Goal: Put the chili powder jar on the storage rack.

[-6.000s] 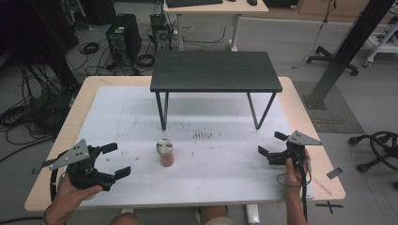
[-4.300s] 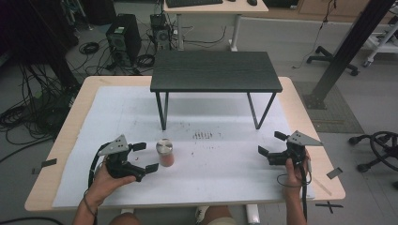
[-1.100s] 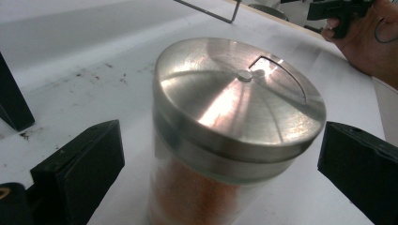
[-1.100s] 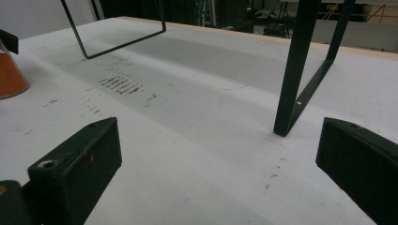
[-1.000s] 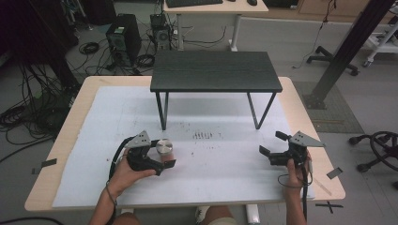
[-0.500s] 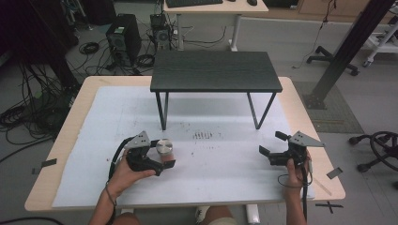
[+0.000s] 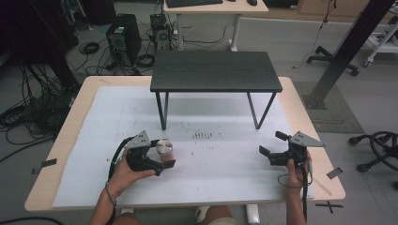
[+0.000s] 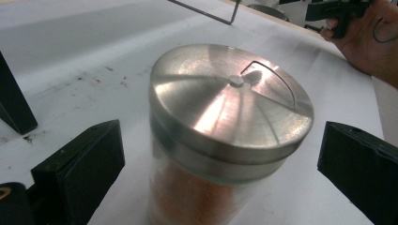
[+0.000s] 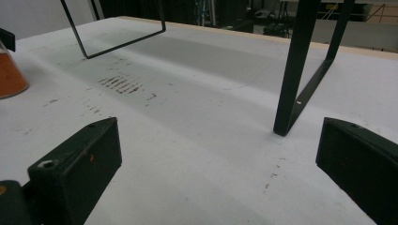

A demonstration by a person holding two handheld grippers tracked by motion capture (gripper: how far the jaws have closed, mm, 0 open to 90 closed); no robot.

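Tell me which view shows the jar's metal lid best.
The left gripper view: the lid is close and sharp, between the left hand-held gripper's open jaws. The high view shows it small; the right gripper view catches the jar's orange edge.

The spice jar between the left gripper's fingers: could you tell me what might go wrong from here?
1. The left gripper is open, its fingers apart from the spice jar; uneven closing could tip the tall, narrow jar.
2. Fingers closing on the smooth metal lid rather than the glass body might slip.
3. Lifting it toward the black shelf risks hitting its edge.
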